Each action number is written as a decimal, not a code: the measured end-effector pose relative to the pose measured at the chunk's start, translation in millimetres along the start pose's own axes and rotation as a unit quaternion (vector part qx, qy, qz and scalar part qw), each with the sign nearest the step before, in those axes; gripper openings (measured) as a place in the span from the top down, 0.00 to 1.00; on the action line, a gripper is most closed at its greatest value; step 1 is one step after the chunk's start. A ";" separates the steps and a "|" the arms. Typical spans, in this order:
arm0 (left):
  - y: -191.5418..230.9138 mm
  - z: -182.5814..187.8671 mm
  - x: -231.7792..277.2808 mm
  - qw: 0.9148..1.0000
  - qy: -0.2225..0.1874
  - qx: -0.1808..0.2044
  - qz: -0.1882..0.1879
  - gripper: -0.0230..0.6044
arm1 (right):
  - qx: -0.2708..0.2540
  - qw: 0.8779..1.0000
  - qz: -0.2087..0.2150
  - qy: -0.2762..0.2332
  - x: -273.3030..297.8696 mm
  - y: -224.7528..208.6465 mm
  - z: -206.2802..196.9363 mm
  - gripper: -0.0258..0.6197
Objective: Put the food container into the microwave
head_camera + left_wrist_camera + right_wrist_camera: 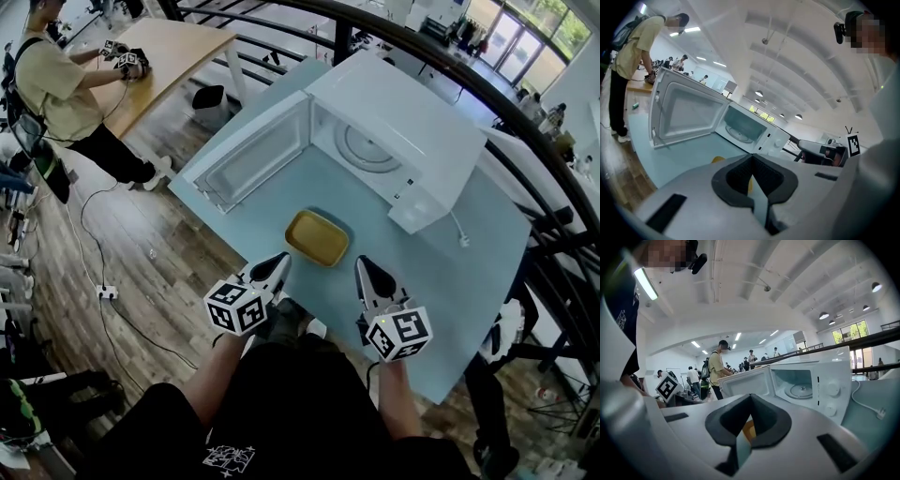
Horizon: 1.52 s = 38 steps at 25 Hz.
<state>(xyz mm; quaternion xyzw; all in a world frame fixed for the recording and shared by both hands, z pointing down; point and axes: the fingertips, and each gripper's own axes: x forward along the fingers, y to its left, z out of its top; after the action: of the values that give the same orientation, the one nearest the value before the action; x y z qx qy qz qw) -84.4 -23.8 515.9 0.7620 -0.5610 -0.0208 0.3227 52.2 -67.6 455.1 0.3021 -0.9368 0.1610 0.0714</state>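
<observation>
Desk: a light blue desk (441,291) carries the microwave and the container.

Microwave: a white microwave (412,122) stands on the far part of the desk. Its door (251,157) is swung wide open to the left, and the round turntable (367,148) shows inside the cavity.

Container: a yellow, shallow, round-cornered container (317,237) lies flat on the desk. It is outside the microwave, just in front of the open cavity, between the microwave and the two tools, and touches neither tool.

Left tool: the left tool (279,262) is held low at the near edge of the desk, aimed toward the container's near left side. In the left gripper view its jaws are narrowed to a thin slit and grip nothing; a sliver of the yellow container (718,159) shows beyond the left tool (753,176).

Right tool: the right tool (364,265) is held near the container's near right side, well apart from the left tool. In the right gripper view the jaws of the right tool (750,420) are likewise drawn together on nothing.

Cord: a white power cord (459,234) lies on the desk at the microwave's right.

Background: a person (56,84) in a pale shirt stands at a wooden table (173,52), upper left.
</observation>
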 end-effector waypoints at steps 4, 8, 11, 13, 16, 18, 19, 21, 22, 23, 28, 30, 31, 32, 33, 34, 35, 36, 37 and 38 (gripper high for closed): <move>22.0 -19.3 16.0 0.998 0.019 -0.063 -0.002 0.95 | 0.004 1.000 0.007 0.013 17.2 5.7 -6.0 0.95; 39.5 -40.7 30.8 0.993 0.036 -0.111 0.005 0.95 | 0.004 0.999 0.014 0.037 34.6 7.9 -24.4 0.95; 51.2 -55.4 41.7 0.990 0.050 -0.135 0.012 0.95 | 0.008 0.999 0.018 0.051 43.8 8.5 -37.2 0.95; 58.1 -66.7 48.0 0.986 0.059 -0.156 0.017 0.95 | 0.013 0.998 0.020 0.055 46.0 8.6 -41.4 0.95; 64.5 -83.0 57.5 0.979 0.067 -0.190 0.018 0.94 | 0.016 0.998 0.021 0.058 47.6 7.9 -45.4 0.95; 67.5 -92.8 63.2 0.972 0.067 -0.223 0.018 0.90 | 0.018 0.998 0.022 0.059 48.5 6.1 -48.3 0.95; 68.6 -96.6 65.5 0.967 0.063 -0.245 0.017 0.89 | 0.019 0.998 0.021 0.060 48.8 4.8 -49.6 0.95; 71.3 -102.1 69.2 0.957 0.052 -0.284 0.015 0.87 | 0.021 0.998 0.020 0.061 48.9 1.8 -51.4 0.95; 72.6 -104.6 70.8 0.953 0.046 -0.300 0.013 0.86 | 0.022 0.998 0.019 0.062 48.7 0.2 -52.3 0.95; 73.7 -107.3 72.3 0.948 0.042 -0.314 0.011 0.85 | 0.023 0.998 0.019 0.063 48.3 -1.2 -53.5 0.95; 75.4 -117.0 80.2 0.931 0.026 -0.365 -0.002 0.84 | 0.028 0.997 0.015 0.072 41.3 -8.8 -61.5 0.95; 74.0 -117.7 83.7 0.927 0.025 -0.374 -0.009 0.84 | 0.030 0.996 0.014 0.077 38.7 -12.1 -64.4 0.95; 73.7 -118.0 85.5 0.926 0.025 -0.378 -0.012 0.84 | 0.031 0.996 0.015 0.080 38.1 -13.7 -66.2 0.95; 73.9 -118.4 87.1 0.924 0.024 -0.382 -0.014 0.84 | 0.033 0.996 0.015 0.082 37.9 -15.4 -68.3 0.95; 74.9 -119.1 88.4 0.922 0.022 -0.386 -0.015 0.84 | 0.034 0.996 0.014 0.084 38.1 -17.1 -70.8 0.95; 76.2 -120.1 89.2 0.921 0.020 -0.390 -0.014 0.84 | 0.035 0.995 0.013 0.087 38.9 -18.7 -74.0 0.95; 77.6 -121.3 89.4 0.919 0.019 -0.393 -0.013 0.84 | 0.036 0.995 0.012 0.091 40.3 -19.5 -77.8 0.95; 78.5 -122.4 89.3 0.918 0.018 -0.395 -0.011 0.84 | 0.035 0.995 0.012 0.097 42.2 -19.5 -82.1 0.95; 79.1 -123.2 89.2 0.917 0.017 -0.398 -0.011 0.84 | 0.034 0.994 0.012 0.102 44.3 -18.8 -86.5 0.95; 79.7 -123.6 89.3 0.916 0.015 -0.400 -0.011 0.84 | 0.032 0.993 0.014 0.108 46.7 -17.8 -90.9 0.95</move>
<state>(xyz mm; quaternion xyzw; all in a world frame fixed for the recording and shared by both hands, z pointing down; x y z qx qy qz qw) -69.8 -56.3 684.2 0.5756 -0.4928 -0.2354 0.6087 28.3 -75.3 555.8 0.2721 -0.9220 0.2239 0.1606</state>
